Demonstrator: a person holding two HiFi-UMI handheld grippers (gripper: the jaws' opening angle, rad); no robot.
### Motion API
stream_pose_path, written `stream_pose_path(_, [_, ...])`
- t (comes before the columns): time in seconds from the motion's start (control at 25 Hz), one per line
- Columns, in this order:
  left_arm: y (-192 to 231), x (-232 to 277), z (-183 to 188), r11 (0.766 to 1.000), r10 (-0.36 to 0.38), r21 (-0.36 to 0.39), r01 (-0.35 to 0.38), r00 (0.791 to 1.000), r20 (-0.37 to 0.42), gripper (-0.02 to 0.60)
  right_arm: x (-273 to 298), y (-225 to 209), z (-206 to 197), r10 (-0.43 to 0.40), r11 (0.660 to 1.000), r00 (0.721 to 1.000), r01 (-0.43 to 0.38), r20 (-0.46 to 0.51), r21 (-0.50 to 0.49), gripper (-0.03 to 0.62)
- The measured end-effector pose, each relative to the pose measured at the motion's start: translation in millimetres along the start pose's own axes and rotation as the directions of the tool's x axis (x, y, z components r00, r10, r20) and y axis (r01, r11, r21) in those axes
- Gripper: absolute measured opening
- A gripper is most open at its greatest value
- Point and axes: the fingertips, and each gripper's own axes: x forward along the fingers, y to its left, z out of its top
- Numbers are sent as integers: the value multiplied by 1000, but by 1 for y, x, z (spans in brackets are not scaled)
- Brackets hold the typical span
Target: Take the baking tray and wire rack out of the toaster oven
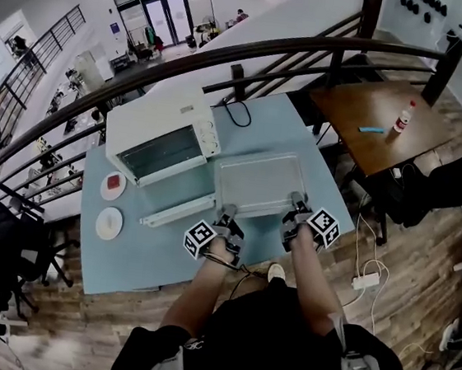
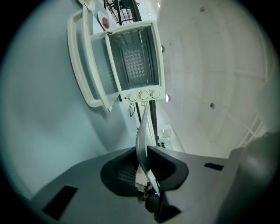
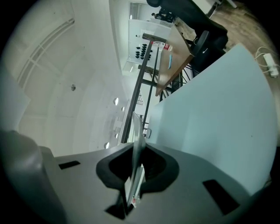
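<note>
- My left gripper (image 1: pixel 226 214) and right gripper (image 1: pixel 298 203) sit side by side at the near edge of the baking tray (image 1: pixel 260 183). The head view shows both at once, each with its marker cube on the outer side.
- Only the left gripper view shows how that pair stands. The tray's thin rim (image 2: pixel 142 135) runs up between my left fingers (image 2: pixel 120 168), which are slightly spread. The ribbed face of one pad shows bare beside the metal, so they are not pinching it.
- The right gripper view shows my right fingers (image 3: pixel 155 168) pressed together on the rim (image 3: pixel 136 131), with the sheet pinched edge-on between the pads.
- From above, the tray is a pale, shallow metal rectangle with a raised lip. It lies out of the oven on the light blue worktop (image 1: pixel 148 254), just right of the oven's open door (image 1: pixel 177 209).
- The gripper views show the tray only as a bright sliver of edge. Its full outline shows in the head view alone.
- Beyond the door stands the white toaster oven (image 1: pixel 158 130). The left gripper view looks straight into its cavity (image 2: pixel 135 61), where a gridded surface (image 2: pixel 133 61) shows; what it is I cannot tell. A row of knobs (image 2: pixel 143 94) sits beside it.
- Two small plates (image 1: pixel 111 204) lie on the worktop left of the door, and only the head view shows them clearly.
- Farther right stands a wooden table (image 1: pixel 380 114) with a bottle (image 1: pixel 402 117) on it. The right gripper view also catches this table (image 3: pixel 175 61).
</note>
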Motion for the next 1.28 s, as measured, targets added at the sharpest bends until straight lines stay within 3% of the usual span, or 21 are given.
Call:
stream_pose_path(0.68, [46, 94, -14, 982, 179, -59, -179, 984, 2, 74, 80, -73, 56, -149, 989, 978, 147, -145, -25, 29])
stream_pose_path(1.28, [71, 137, -13, 957, 281, -87, -276, 958, 54, 86, 135, -104, 74, -285, 951, 920, 236, -269, -201, 55])
